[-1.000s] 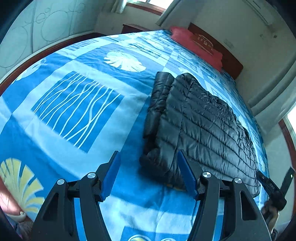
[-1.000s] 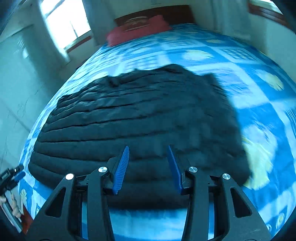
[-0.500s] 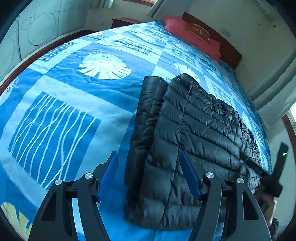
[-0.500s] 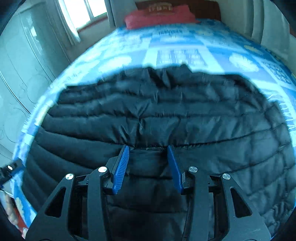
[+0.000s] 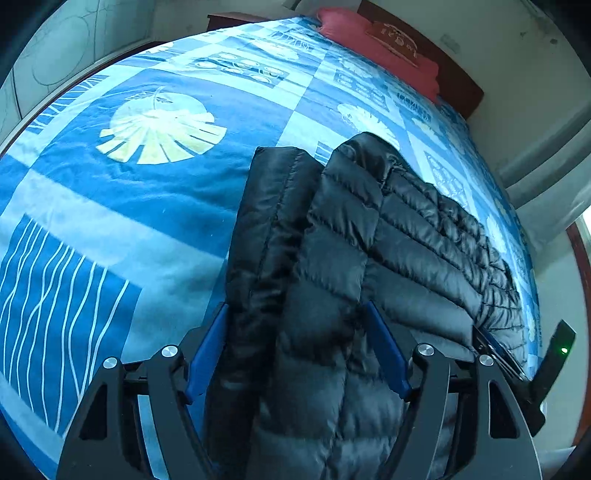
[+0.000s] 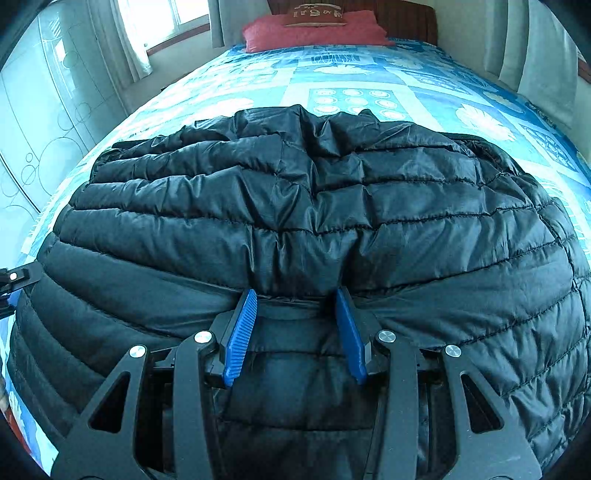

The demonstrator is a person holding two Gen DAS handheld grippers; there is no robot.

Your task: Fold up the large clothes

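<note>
A black quilted down jacket [image 5: 369, 236] lies folded on the blue patterned bed [image 5: 110, 192]. In the left wrist view my left gripper [image 5: 295, 306] straddles the jacket's near end. Its jaws are opening and the puffy fabric fills the gap between the blue pads [image 5: 207, 354]. In the right wrist view the jacket [image 6: 295, 206] spreads across most of the picture. My right gripper [image 6: 295, 291] stands open at the jacket's near edge, its fingertips against a fold and a flat layer of fabric showing between them. Each view catches the other gripper at its edge.
A red pillow [image 6: 314, 29] and a dark wooden headboard [image 5: 454, 70] lie at the far end of the bed. Curtains and a bright window [image 6: 155, 22] stand left of the bed. The wooden bed frame [image 5: 74, 85] runs along the bedspread's left edge.
Both grippers have come forward onto the jacket. The left one now has the jacket's end between wider-set fingers. The right one went from the jacket's middle to a fold near its edge.
</note>
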